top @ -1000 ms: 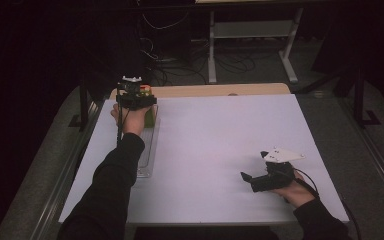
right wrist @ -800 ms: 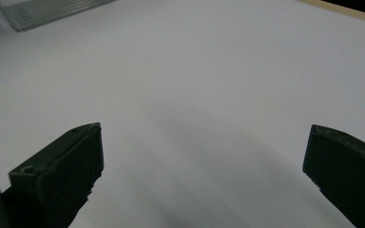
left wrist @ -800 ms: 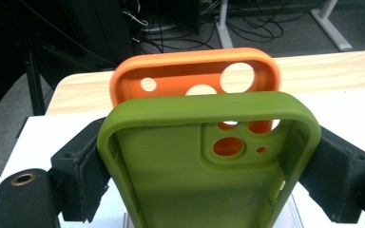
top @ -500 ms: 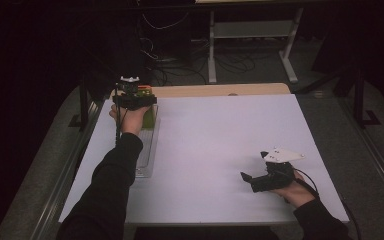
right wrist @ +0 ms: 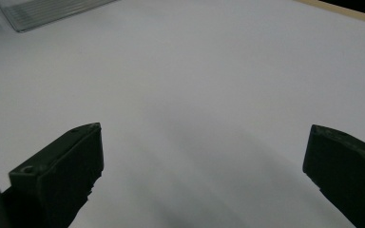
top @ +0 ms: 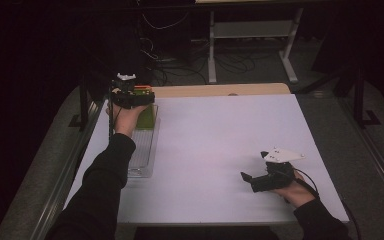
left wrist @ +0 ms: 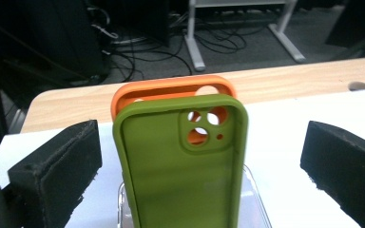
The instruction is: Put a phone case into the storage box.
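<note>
Green case (left wrist: pixel 183 166) stands upright straight ahead of your left gripper (left wrist: pixel 199 161), between jaws that have just been opening and now stand wide and clear of it, its long axis vertical in the clear rack (top: pixel 142 150), with the orange case (left wrist: pixel 171 90) just behind. Your left hand (top: pixel 125 117) reaches to the table's far left corner, so a straight pull back frees it. Your right gripper (top: pixel 254 180) lies well apart, released, over bare table (top: pixel 220 140).

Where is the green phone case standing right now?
In the left gripper view, the green phone case stands upright in the clear rack at the table's far left, just in front of the orange case, between the left gripper's open jaws.
</note>
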The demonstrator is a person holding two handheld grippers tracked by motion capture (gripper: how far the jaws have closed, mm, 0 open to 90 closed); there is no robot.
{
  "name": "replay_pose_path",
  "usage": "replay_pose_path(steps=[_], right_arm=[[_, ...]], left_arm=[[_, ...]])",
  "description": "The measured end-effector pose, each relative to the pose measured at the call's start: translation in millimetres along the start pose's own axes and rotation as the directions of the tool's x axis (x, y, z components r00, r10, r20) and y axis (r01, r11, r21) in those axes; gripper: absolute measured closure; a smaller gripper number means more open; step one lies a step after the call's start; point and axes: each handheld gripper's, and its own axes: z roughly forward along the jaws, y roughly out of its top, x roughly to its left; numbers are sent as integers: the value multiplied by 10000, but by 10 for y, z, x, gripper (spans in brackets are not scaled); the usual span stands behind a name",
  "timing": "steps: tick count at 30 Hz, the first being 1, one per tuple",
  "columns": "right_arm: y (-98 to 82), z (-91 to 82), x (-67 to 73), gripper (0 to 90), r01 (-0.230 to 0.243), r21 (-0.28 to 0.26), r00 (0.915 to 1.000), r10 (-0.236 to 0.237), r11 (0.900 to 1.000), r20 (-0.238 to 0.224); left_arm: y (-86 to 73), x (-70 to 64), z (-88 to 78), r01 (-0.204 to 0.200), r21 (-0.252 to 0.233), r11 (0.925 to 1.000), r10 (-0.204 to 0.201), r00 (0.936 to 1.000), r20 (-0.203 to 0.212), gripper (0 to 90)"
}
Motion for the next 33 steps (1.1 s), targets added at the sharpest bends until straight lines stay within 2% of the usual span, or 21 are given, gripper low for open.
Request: replay_pose_path(steps=[5,7,9,11,12,13,15,16,17,18,19,20,22,23,25,26,27,28,29,31,33], right_arm=[[0,-3,2,0,-14,-12,10000,14,10000,-4],[0,-10,9,0,-49,-4,10000,49,10000,-39],[0,-20,7,0,-25,-4,10000,25,10000,-42],[-1,-35,2,0,-10,-2,10000,10,10000,-60],[2,-39,-3,0,-3,-61,10000,2,10000,-73],[5,-46,2,0,-161,-69,9998,161,9998,-99],[11,-50,-2,0,-91,-54,9999,90,9999,-93],[13,-52,-3,0,-24,-78,9999,23,10000,-112],[17,-52,-9,0,75,-171,9999,-77,9998,-119],[19,-61,5,0,-132,-70,9998,131,9999,-181],[22,-64,1,0,-17,-109,9999,15,9999,-169],[28,-70,8,0,-111,-140,9997,108,9998,-228],[36,-76,-1,0,94,-259,9996,-100,9996,-247],[36,-86,11,0,-65,-181,9994,59,9998,-332],[42,-93,5,0,78,-301,9992,-90,9995,-401],[43,-102,15,0,7,-191,9990,-16,9998,-457],[45,-106,15,0,93,-209,9988,-103,9997,-468],[47,-109,14,0,158,-295,9987,-172,9994,-481],[48,-117,20,0,63,-249,9984,-77,9997,-552],[51,-129,17,0,184,-317,9981,-202,9993,-576],[51,-143,24,0,74,-277,9976,-92,9996,-680]], left_arm=[[-6,4,-63,-193,138,9997,181,9966,809,0],[-17,-7,-110,-329,124,9994,311,9918,1239,0],[-41,-21,-169,-533,4,9986,524,9822,1802,0],[-86,-60,-254,-802,-80,9967,795,9621,2607,0],[-112,-73,-300,-986,-185,9950,998,9533,2851,0],[-142,-88,-346,-1070,-282,9939,1105,9421,3166,0],[-209,-129,-447,-1104,-525,9925,1220,9204,3714,0],[-242,-149,-498,-1301,-544,9900,1410,9100,3898,0],[-277,-176,-552,-1379,-660,9883,1528,8970,4147,0],[-312,-203,-607,-1461,-748,9864,1641,8861,4334,0],[-343,-225,-660,-1633,-795,9834,1816,8740,4507,0],[-369,-248,-697,-1657,-885,9822,1879,8658,4638,0],[-449,-293,-789,-1816,-1044,9778,2094,8418,4974,0],[-486,-314,-822,-1852,-1088,9767,2147,8325,5107,0],[-564,-350,-877,-2076,-1100,9720,2342,8174,5264,0],[-607,-366,-896,-2102,-1127,9711,2376,8100,5361,0],[-646,-375,-918,-2193,-1196,9683,2486,7994,5470,0],[-688,-387,-939,-2256,-1212,9666,2546,7938,5523,0],[-732,-400,-955,-2295,-1234,9654,2591,7938,5503,0],[-811,-408,-987,-2358,-1208,9643,2620,7815,5662,0],[-885,-421,-1011,-2426,-1220,9624,2679,7750,5723,0]])
